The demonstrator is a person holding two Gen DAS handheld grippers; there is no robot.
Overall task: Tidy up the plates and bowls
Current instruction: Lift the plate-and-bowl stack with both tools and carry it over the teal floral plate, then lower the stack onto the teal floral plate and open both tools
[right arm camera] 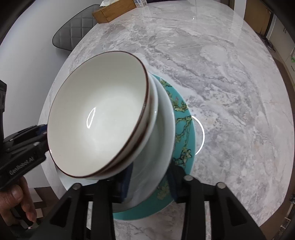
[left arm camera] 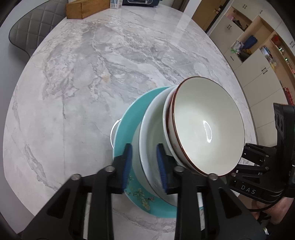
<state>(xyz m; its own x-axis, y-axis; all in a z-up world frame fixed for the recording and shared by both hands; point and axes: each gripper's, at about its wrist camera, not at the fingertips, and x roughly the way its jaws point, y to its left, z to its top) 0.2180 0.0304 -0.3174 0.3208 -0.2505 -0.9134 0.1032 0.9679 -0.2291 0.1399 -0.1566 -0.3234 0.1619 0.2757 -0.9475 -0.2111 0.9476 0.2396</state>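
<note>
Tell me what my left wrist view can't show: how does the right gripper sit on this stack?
Observer: The right gripper straddles the near rim of the white dish, one finger inside it and one outside, over the teal plate. Neither pad seems to press.
Operator: Any pattern on the plate's far side from me?
Observer: Yes, a flowering branch runs along the exposed rim there.
Operator: Is anything in the wooden box?
Observer: Something white, likely a tissue, pokes out of its top.
</note>
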